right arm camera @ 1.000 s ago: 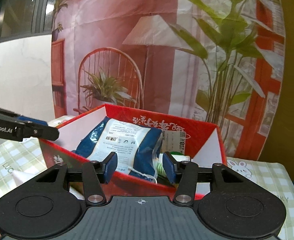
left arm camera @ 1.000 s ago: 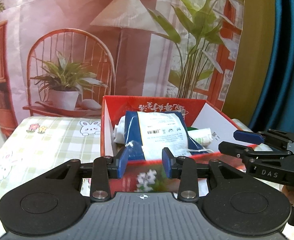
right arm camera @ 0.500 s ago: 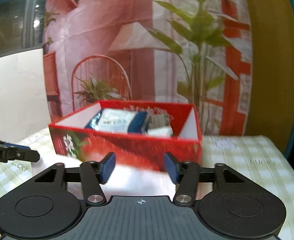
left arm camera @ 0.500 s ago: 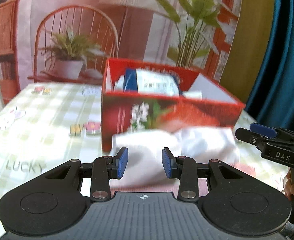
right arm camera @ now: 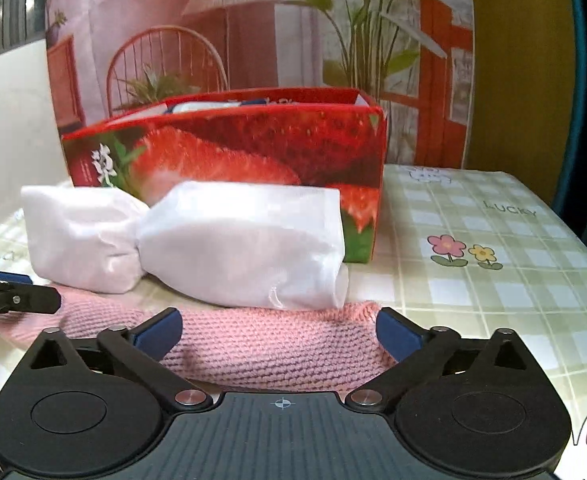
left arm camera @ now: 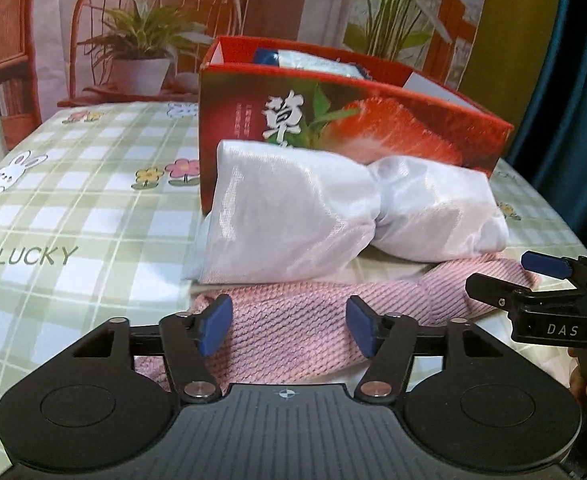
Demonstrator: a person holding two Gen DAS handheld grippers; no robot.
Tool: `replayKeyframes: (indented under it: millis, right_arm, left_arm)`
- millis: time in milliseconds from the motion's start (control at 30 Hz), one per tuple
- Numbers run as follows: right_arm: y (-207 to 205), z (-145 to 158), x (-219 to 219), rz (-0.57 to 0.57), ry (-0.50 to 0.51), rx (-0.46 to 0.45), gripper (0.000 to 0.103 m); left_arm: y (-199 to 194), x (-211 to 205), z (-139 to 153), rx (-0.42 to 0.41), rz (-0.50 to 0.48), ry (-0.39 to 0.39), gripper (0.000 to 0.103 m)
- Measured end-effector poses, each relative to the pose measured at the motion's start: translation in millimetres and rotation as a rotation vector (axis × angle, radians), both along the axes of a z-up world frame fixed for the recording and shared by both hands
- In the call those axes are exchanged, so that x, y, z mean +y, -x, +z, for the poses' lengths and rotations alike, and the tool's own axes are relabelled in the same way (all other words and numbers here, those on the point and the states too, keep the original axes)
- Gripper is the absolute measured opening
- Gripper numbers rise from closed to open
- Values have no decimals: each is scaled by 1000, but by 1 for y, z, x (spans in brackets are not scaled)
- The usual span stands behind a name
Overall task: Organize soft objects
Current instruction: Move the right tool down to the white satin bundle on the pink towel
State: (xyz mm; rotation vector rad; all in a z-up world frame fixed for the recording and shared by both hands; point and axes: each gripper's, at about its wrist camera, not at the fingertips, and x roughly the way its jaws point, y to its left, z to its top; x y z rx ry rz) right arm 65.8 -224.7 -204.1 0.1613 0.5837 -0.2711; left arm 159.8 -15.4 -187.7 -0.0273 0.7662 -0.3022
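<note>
A pink knitted cloth point(left arm camera: 293, 336) lies on the table in front of a white satin bundle point(left arm camera: 345, 208), tied in the middle, which rests against a red strawberry box point(left arm camera: 373, 120). My left gripper point(left arm camera: 289, 330) is open, low over the left end of the pink cloth. My right gripper point(right arm camera: 277, 334) is open wide over the cloth's right end point(right arm camera: 269, 344). The bundle point(right arm camera: 197, 240) and box point(right arm camera: 253, 148) show behind it. Each gripper shows in the other's view: the right one point(left arm camera: 533, 280), the left one point(right arm camera: 17, 292).
The box holds a blue and white packet point(left arm camera: 313, 62). The table has a green checked cloth point(left arm camera: 73, 208) with flowers and rabbits. A printed backdrop point(left arm camera: 153, 20) stands behind, a blue curtain point(left arm camera: 581, 80) at the right.
Both grippers have dropped from above the box down to table level in front of it and opened wider. The white bundle and pink cloth have come into view.
</note>
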Motion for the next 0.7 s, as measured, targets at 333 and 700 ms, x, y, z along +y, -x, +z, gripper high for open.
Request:
replayKeyframes:
  millis: [333, 700]
  right_arm:
    - [-11, -13, -2, -5, -15, 65, 103]
    - [-12, -18, -5, -6, -48, 76, 103]
  left_arm:
    - [-1, -3, -13, 29, 2, -10, 90]
    - [0, -9, -20, 31, -22, -19, 103]
